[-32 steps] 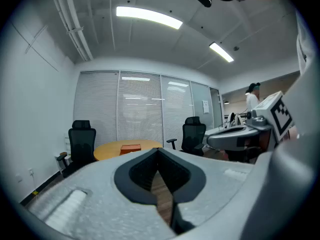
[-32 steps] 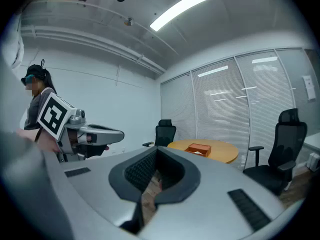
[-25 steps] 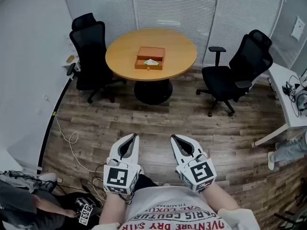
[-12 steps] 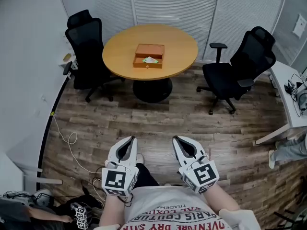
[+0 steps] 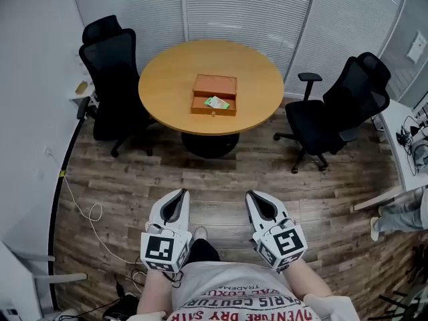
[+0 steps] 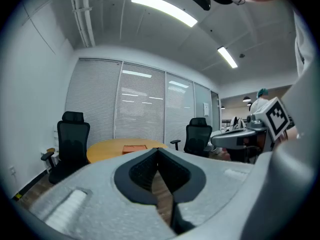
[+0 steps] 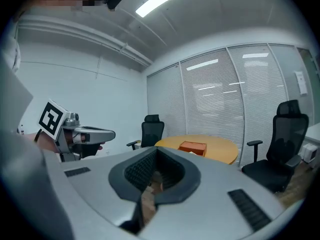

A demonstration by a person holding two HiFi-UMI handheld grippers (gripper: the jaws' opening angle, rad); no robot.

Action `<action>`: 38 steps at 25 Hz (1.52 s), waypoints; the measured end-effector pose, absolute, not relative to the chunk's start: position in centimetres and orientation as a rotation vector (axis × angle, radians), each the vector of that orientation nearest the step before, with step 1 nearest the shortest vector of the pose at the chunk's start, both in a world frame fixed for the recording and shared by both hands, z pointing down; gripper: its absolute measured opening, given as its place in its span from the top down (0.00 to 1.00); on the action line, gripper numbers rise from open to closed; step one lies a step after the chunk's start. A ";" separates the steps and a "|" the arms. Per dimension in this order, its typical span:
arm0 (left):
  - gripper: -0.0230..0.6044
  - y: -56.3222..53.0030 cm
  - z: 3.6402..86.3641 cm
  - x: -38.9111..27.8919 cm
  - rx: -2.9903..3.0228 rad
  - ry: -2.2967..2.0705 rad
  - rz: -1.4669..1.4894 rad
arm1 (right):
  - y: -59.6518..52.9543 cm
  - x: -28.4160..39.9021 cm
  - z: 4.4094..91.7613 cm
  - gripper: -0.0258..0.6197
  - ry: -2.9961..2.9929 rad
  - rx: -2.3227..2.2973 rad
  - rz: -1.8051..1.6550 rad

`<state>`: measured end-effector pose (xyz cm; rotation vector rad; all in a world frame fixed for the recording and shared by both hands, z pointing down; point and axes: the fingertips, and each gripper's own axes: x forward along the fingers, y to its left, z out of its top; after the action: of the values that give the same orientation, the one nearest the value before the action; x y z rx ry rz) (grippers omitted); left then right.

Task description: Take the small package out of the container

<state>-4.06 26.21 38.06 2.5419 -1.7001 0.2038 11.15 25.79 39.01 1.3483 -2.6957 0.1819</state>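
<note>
On the round wooden table (image 5: 167,85) stands an orange-brown wooden container (image 5: 215,85), its front drawer pulled out. A small green-and-white package (image 5: 217,102) lies in that drawer. Both grippers are held low in front of my body, far from the table and over the wooden floor. The left gripper (image 5: 183,192) is shut with nothing in it, and so is the right gripper (image 5: 249,194). In the left gripper view the shut left gripper (image 6: 157,150) points toward the container (image 6: 134,147). In the right gripper view the right gripper (image 7: 156,150) is shut too, and the container (image 7: 193,147) shows beyond it.
Black office chairs flank the table, one on the left (image 5: 110,72) and one on the right (image 5: 341,109). A white desk (image 5: 398,136) with cables stands at the right edge, a person's leg (image 5: 401,214) beside it. A loose cable (image 5: 83,209) lies along the left wall.
The table and container sit slightly lower and larger in the head view. The person and gear at the lower left have slid out of view. Both grippers stay shut and side by side.
</note>
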 end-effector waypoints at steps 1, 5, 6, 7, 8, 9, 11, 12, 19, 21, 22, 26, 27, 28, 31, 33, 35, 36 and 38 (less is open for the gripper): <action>0.95 24.6 38.0 -5.2 2.547 -1.684 0.203 | 24.3 10.1 39.0 0.95 -2.681 1.358 0.186; 0.95 18.6 37.4 -9.7 2.571 -1.628 0.178 | 19.0 5.9 38.8 0.95 -2.637 1.379 0.185; 0.95 17.3 37.2 -10.8 2.577 -1.620 0.178 | 17.8 5.0 38.8 0.95 -2.624 1.385 0.181; 0.95 16.0 37.2 -11.8 2.582 -1.612 0.182 | 16.7 4.3 38.9 0.95 -2.609 1.392 0.180; 0.95 14.9 37.2 -12.6 2.584 -1.604 0.190 | 15.7 3.7 39.1 0.95 -2.595 1.398 0.184; 0.95 13.8 37.4 -13.4 2.583 -1.595 0.199 | 14.8 3.1 39.3 0.95 -2.584 1.402 0.191; 0.95 11.9 38.0 -14.6 2.575 -1.579 0.210 | 13.0 2.2 39.6 0.95 -2.570 1.400 0.201; 0.95 11.1 38.3 -15.0 2.570 -1.572 0.208 | 12.2 1.9 39.8 0.95 -2.566 1.398 0.201; 0.95 6.4 40.2 -16.2 2.540 -1.562 0.230 | 5.7 1.7 41.1 0.95 -2.537 1.415 0.194; 0.95 4.9 40.1 -16.0 2.551 -1.569 0.233 | 3.9 1.8 41.3 0.95 -2.540 1.393 0.180; 0.95 4.1 40.0 -15.8 2.555 -1.579 0.231 | 2.9 2.0 41.6 0.95 -2.541 1.383 0.179; 0.95 -0.2 40.1 -15.4 2.534 -1.632 0.237 | -2.0 2.9 42.7 0.95 -2.556 1.344 0.201; 0.95 -1.3 40.2 -15.2 2.522 -1.643 0.246 | -3.3 3.2 42.9 0.95 -2.562 1.326 0.206; 0.95 -2.6 40.3 -14.9 2.509 -1.654 0.254 | -4.6 3.5 43.2 0.95 -2.567 1.307 0.211; 0.95 -6.8 40.5 -13.6 2.472 -1.687 0.268 | -9.4 4.8 43.6 0.95 -2.590 1.260 0.227; 0.95 -9.9 40.3 -12.6 2.449 -1.716 0.268 | -12.7 5.9 43.6 0.95 -2.604 1.230 0.237; 0.95 -12.8 40.1 -11.3 2.429 -1.736 0.259 | -15.8 7.1 43.8 0.95 -2.609 1.195 0.247; 0.95 -14.1 40.1 -10.5 2.423 -1.739 0.257 | -17.3 7.7 44.0 0.95 -2.606 1.177 0.251; 0.95 -16.5 40.3 -8.9 2.416 -1.738 0.277 | -20.1 8.9 44.5 0.95 -2.593 1.149 0.259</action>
<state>-8.93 -16.49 40.32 2.4163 -1.7378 0.2771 8.90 -20.09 44.53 1.1488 -2.5932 0.2595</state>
